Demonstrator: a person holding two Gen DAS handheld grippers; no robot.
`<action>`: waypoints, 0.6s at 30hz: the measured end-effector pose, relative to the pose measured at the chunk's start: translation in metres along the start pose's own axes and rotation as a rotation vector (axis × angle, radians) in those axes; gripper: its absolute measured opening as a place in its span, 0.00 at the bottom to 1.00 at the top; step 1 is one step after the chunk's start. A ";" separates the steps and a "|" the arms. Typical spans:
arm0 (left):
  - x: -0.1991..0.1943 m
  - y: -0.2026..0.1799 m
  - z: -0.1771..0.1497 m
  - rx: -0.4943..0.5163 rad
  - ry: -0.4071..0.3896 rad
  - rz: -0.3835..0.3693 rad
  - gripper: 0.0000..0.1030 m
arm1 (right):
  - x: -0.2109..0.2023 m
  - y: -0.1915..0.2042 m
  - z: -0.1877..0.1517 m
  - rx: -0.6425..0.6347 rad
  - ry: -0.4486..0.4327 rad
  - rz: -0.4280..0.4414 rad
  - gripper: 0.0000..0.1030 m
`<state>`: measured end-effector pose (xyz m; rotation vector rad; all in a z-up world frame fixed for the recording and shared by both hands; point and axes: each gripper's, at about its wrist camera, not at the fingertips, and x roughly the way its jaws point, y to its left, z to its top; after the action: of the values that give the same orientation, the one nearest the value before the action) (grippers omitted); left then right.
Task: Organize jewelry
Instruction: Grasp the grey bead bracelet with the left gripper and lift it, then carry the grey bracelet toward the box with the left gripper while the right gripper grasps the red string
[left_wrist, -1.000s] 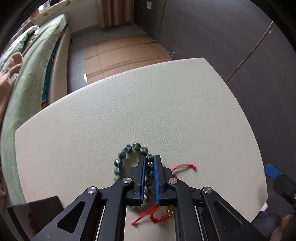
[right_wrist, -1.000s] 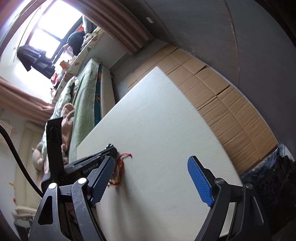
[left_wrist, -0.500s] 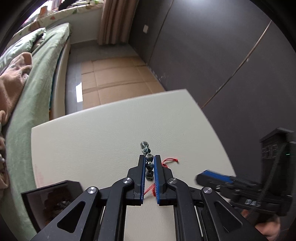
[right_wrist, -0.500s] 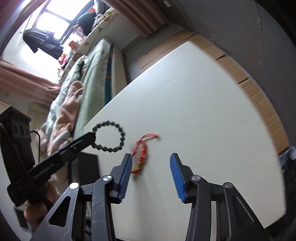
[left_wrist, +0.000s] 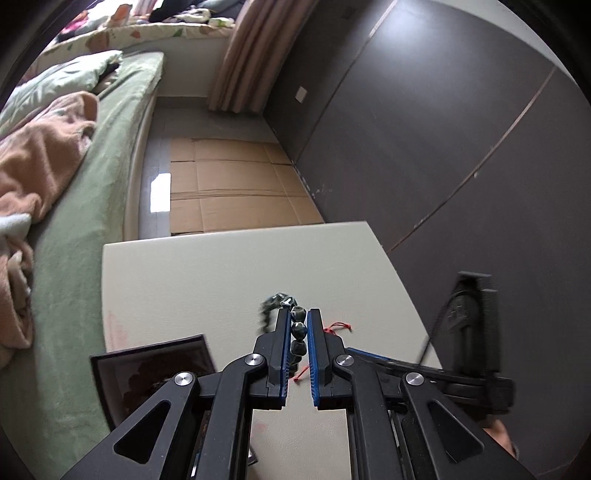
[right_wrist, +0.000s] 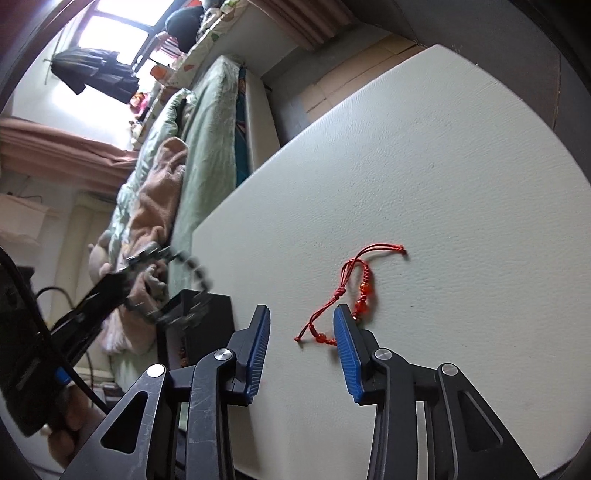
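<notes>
Left wrist view: our left tongs (left_wrist: 298, 325) were clenched on the bead bracelet (left_wrist: 297, 331), beads pinched between the blue pads, the rest dangling blurred above the white surface (left_wrist: 207, 280). A dark box (left_wrist: 155, 369) sat at the surface's left edge by the bed (left_wrist: 92, 229).

Right wrist view: our right tongs (right_wrist: 301, 325) were closing but gripped nothing; the red bracelet (right_wrist: 354, 291) lay flat on the surface (right_wrist: 443, 184), its lower end between the pads, the rest beyond the right pad (right_wrist: 345, 350). The bead bracelet (right_wrist: 177, 280) hung blurred over the box (right_wrist: 207, 325).
</notes>
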<state>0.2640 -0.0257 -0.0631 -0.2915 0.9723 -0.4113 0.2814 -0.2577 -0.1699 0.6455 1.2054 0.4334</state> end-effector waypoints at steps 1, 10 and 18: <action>-0.003 0.004 0.001 -0.005 -0.005 -0.002 0.08 | 0.004 0.002 0.000 -0.002 0.007 -0.013 0.37; -0.026 0.017 0.001 -0.024 -0.046 -0.012 0.08 | 0.026 0.020 -0.001 -0.060 0.031 -0.170 0.37; -0.039 0.026 -0.008 -0.036 -0.049 -0.009 0.08 | 0.028 0.029 -0.007 -0.094 0.047 -0.238 0.06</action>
<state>0.2432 0.0150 -0.0494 -0.3368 0.9313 -0.3934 0.2842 -0.2172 -0.1721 0.4066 1.2816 0.3042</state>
